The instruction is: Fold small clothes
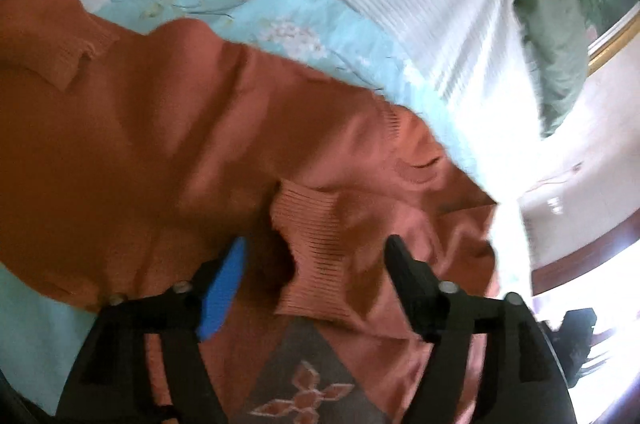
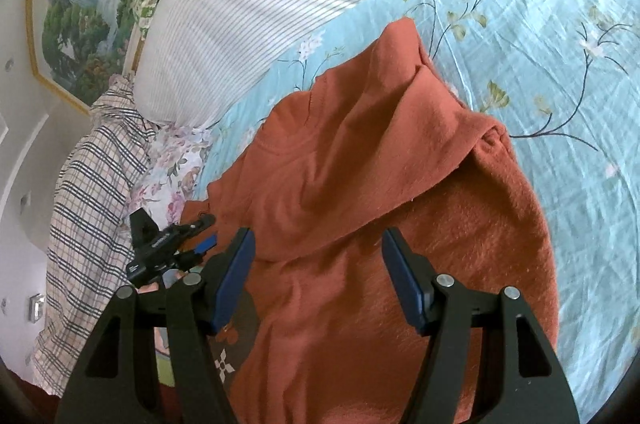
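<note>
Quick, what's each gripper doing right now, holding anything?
Left gripper: open, holding nothing, the orange sweater's cuff lying between its jaws.
Right gripper: open, empty, above the sweater.

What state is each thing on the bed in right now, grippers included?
Orange sweater: lying on the bed, one sleeve folded across the body, ribbed cuff loose between the left gripper's fingers.
Left gripper: open, pads off the cuff.
Right gripper: open, over the sweater, holding nothing.
Floral bedsheet: spread flat, lightly creased.
Striped pillow: lying at the head of the bed.
Plaid cloth: crumpled at the bed's edge.
</note>
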A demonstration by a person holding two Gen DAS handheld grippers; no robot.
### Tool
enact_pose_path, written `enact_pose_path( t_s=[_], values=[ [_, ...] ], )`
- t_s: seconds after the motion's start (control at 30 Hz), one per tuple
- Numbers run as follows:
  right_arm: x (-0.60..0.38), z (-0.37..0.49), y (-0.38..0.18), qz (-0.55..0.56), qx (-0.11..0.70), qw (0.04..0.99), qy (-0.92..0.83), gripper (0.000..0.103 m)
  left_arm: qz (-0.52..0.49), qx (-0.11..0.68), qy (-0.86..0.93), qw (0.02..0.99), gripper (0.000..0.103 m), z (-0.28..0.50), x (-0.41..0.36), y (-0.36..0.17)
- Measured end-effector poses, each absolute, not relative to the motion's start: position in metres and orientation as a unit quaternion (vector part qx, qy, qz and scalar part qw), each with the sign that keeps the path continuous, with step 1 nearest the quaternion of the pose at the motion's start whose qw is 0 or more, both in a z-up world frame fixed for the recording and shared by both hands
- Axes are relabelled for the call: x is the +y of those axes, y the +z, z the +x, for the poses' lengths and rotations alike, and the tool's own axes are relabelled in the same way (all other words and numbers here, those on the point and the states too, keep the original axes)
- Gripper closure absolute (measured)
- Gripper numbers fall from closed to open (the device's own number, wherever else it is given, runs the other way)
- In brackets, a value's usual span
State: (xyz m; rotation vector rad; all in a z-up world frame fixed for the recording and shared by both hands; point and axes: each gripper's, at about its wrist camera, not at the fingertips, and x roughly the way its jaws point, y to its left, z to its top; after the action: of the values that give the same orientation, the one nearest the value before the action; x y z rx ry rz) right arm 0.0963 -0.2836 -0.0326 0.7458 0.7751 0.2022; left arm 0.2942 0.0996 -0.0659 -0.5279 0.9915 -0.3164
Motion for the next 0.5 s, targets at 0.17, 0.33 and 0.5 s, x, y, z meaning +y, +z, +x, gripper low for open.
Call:
enact_pose_path(
  t_s=[0.17, 0.33, 0.5],
  values=[
    [-0.284, 0.095, -0.028, 0.348, 0.36, 0.86, 0.095, 0.036, -0.188, 0.495, -0.131, 0.838, 0.03, 0.311, 0.076, -0.079],
    [-0.299, 0.099, -0.024, 0.338, 0.362, 0.866, 0.073, 0.036, -0.082, 0.48, -0.153, 0.86, 0.099, 0.305, 0.036, -0.07],
    [-0.322, 0.118, -0.011, 0.299, 0.36, 0.883, 0.037, 0.036, -0.071, 0.422, -0.084, 0.9, 0.099, 0.296, 0.058, -0.047]
  ],
)
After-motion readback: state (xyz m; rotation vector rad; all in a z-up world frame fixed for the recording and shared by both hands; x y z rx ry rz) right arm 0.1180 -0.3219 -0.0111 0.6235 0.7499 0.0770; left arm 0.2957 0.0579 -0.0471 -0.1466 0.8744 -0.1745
